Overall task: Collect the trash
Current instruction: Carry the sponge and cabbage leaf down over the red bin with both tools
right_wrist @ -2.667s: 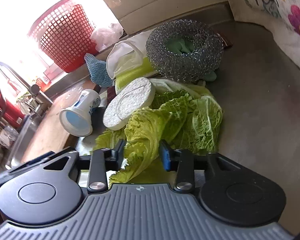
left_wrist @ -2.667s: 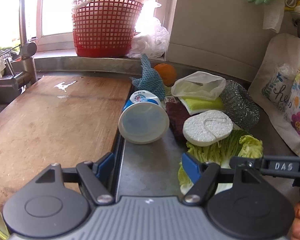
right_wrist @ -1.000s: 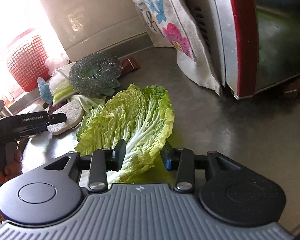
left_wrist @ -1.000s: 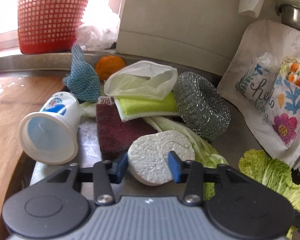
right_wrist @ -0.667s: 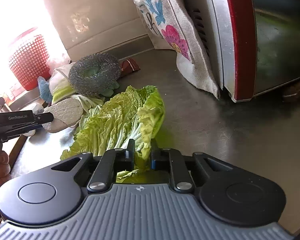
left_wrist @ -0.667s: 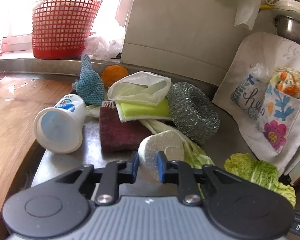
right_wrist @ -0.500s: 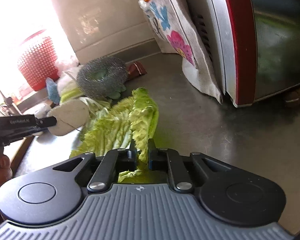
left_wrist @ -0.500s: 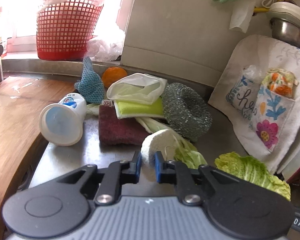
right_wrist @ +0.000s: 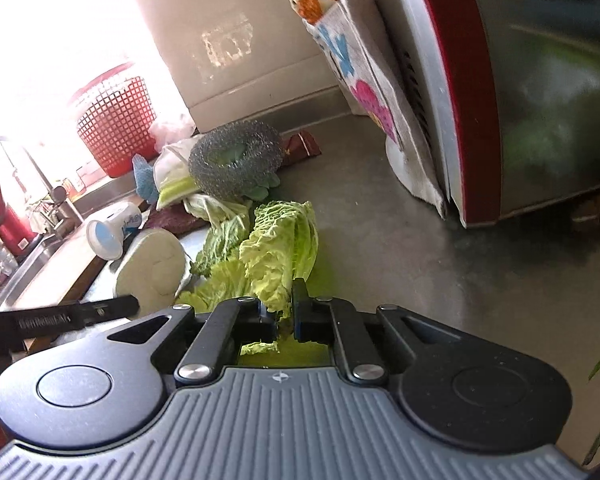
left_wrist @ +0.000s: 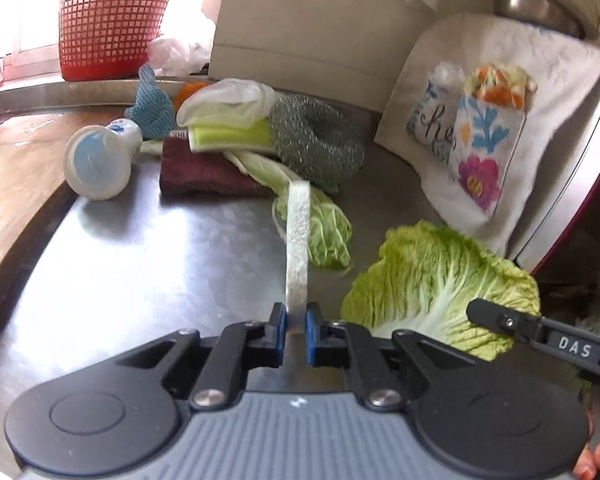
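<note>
So the left hand-held gripper (left_wrist: 296, 334) is clamped on a white foam disc (left_wrist: 298, 240), pinching it by the edge so the disc stands on its rim, seen edge-on from the left wrist cam. From the right wrist cam you get the disc's flat face (right_wrist: 152, 266), sitting just left of the greens.

The right hand-held gripper (right_wrist: 286, 318) is closed tight on a cabbage leaf (right_wrist: 278, 252), with the leaf bunched up between the fingers and sticking out forward. Can't tell if the far end touches the tabletop (right_wrist: 380, 240) or not. In the left cam that same leaf (left_wrist: 440, 284) fans out at lower right, with the right gripper's tip in front of it.

A second, smaller leaf (left_wrist: 324, 224) lies on the steel tabletop (left_wrist: 140, 272) right behind the disc, its white stalk running back under the pile.

The pile at the back: a steel scourer (left_wrist: 314, 142), a yellow-green sponge (left_wrist: 230, 136) with a white bag (left_wrist: 228, 100) on top, a maroon pad (left_wrist: 204, 172) under them, a blue mesh cloth (left_wrist: 150, 108), something orange (left_wrist: 188, 90) peeking out behind. A white cup (left_wrist: 100, 158) lies on its side left of the pad, at the edge of the wooden board (left_wrist: 16, 184). Red basket (left_wrist: 112, 20) on the sill, floral cloth (left_wrist: 484, 128) hanging at right.
</note>
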`<state>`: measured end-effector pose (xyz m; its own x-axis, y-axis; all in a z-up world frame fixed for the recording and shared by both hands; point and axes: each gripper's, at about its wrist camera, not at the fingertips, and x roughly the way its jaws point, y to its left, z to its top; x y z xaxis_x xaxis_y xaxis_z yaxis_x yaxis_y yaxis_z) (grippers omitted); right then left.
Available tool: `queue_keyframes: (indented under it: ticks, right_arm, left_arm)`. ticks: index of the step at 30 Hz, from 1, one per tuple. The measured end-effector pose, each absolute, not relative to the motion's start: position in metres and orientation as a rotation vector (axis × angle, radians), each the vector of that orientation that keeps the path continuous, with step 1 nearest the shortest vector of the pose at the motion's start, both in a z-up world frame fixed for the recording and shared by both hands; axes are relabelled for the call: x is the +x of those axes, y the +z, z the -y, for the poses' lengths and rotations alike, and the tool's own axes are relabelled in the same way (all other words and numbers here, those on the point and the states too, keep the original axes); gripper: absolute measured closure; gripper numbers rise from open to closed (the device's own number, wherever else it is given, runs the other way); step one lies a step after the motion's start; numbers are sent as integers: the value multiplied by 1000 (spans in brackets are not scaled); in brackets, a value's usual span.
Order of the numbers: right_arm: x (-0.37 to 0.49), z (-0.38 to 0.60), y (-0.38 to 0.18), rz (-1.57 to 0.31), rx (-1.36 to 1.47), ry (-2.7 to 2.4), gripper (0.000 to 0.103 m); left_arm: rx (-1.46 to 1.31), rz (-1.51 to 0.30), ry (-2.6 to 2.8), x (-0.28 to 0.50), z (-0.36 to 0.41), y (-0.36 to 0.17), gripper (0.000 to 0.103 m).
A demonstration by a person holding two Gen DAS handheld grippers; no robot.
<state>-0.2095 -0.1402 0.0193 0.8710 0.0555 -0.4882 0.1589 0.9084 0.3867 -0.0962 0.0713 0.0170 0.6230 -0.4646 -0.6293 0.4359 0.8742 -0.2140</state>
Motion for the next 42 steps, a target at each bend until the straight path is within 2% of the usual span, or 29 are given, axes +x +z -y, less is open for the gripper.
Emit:
queue_keyframes:
  ticks: [12,23,30,42]
  right_arm:
    - [-209,154,6,-521,461,-14,95]
    - [-227,160,15,-512,438,11,95]
    - [-226,150,31,-499,386,26,96]
    - [-201,80,104,-419,283,169,96]
  left_arm:
    - [16,-684,-418,-88,-43,6,96]
    - [-8,-624,-418,-125,-59,28,96]
    - [-60,-596,-381,-153,-111,42,96]
    - [-123,-571,-99,-212,-275,49,96]
